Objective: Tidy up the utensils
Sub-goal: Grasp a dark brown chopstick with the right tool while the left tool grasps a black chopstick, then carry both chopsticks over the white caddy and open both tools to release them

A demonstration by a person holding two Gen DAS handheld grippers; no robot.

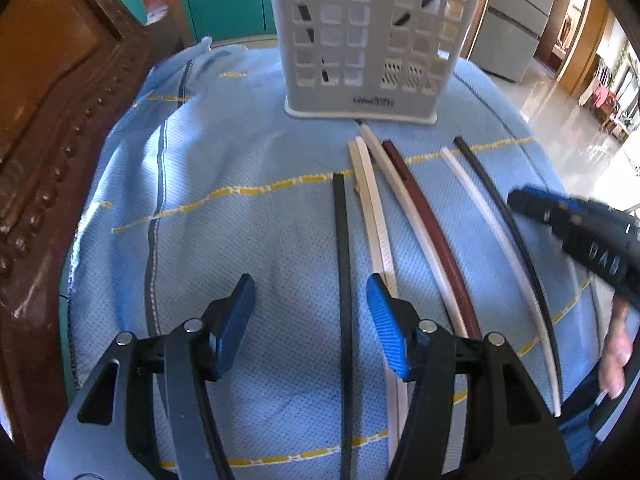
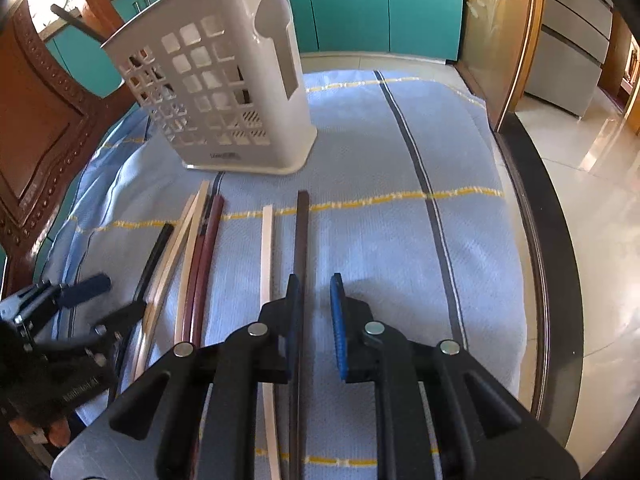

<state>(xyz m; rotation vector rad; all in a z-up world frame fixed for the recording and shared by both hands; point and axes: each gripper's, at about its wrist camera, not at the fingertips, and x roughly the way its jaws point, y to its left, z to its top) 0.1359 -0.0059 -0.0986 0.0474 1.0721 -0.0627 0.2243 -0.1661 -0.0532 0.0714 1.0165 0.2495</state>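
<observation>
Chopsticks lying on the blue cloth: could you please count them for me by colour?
Black or dark brown chopsticks: 2
Cream chopsticks: 3, two of them pressed together
White chopstick: 1
Maroon chopstick: 1
Total: 7

Six chopsticks are counted on the one cloth: two cream chopsticks, one dark red chopstick, one white chopstick, one black chopstick and one dark brown chopstick. One basket is seen; the dark sticks inside cannot be counted. Two tools are tallied, the left tool and the right tool.
</observation>
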